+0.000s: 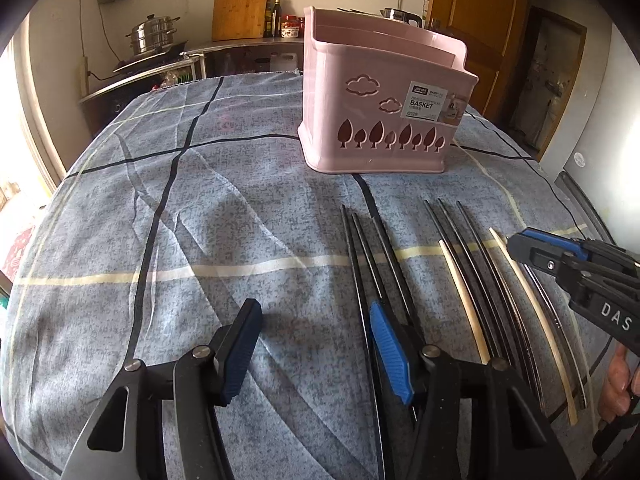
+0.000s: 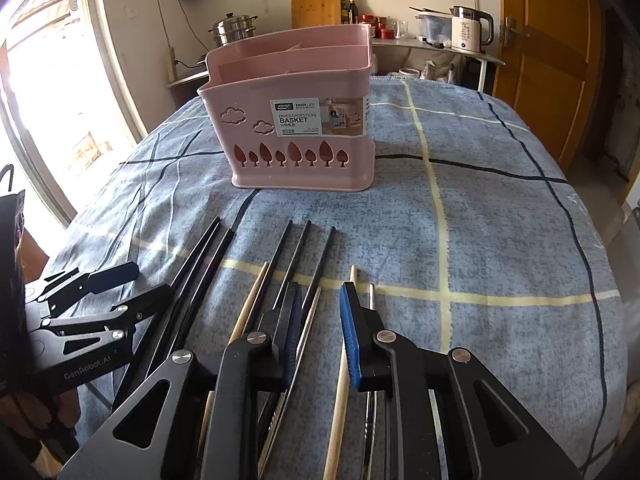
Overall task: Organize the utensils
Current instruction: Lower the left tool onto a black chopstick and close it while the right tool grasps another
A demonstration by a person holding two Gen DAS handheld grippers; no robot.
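Observation:
Several chopsticks lie side by side on the blue checked cloth: black chopsticks (image 1: pixel 362 248) (image 2: pixel 208 256), pale wooden chopsticks (image 1: pixel 464 300) (image 2: pixel 250 304) and a silver metal chopstick (image 2: pixel 306 340). A pink divided basket (image 1: pixel 332 92) (image 2: pixel 244 92) stands upright beyond them. My left gripper (image 1: pixel 316 354) (image 2: pixel 150 280) is open low over the cloth, its right finger over the leftmost black chopsticks. My right gripper (image 2: pixel 322 336) (image 1: pixel 516 246) hangs over the row's right part. Its jaws stand narrow around the metal chopstick, and the pads are not seen pressing on it.
Behind the table, a counter (image 2: pixel 420 46) carries a steel steamer pot (image 1: pixel 154 34), a wooden cutting board (image 1: pixel 240 8), bottles and a white kettle (image 2: pixel 468 32). A wooden door (image 2: pixel 548 60) is at the right and a bright window (image 2: pixel 52 92) at the left. A hand (image 1: pixel 618 384) holds the right gripper.

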